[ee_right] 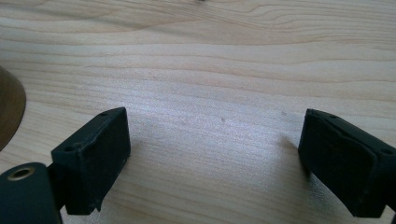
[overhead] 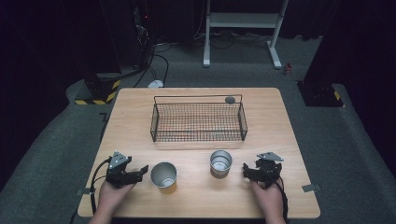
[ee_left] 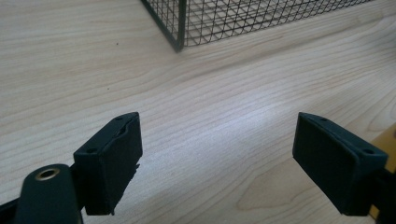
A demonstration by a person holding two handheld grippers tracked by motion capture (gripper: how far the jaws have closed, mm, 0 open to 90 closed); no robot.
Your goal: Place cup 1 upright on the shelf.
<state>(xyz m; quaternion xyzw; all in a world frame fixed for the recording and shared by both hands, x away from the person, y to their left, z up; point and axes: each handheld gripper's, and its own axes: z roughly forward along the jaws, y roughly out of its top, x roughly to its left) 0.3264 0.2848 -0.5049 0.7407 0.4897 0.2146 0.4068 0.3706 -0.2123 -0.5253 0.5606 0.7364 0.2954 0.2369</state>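
Observation:
Two metal cups stand on the wooden table (overhead: 196,196). The left cup (overhead: 164,175) has a gold outside and sits just right of my left gripper (overhead: 135,173), which is open with nothing between its jaws. The right cup (overhead: 220,163) is silver and stands left of my right gripper (overhead: 252,171), also open and empty. In the left gripper view my open gripper (ee_left: 217,163) looks over bare wood toward a corner of the wire basket (ee_left: 205,18). In the right gripper view my open gripper (ee_right: 215,163) faces bare wood, with the cup's edge (ee_right: 9,109) at far left.
A black wire basket (overhead: 198,121) stands across the middle of the table, behind both cups. A small dark round object (overhead: 229,99) lies by its far right corner. Beyond the table are a white frame (overhead: 243,28), cables and grey carpet.

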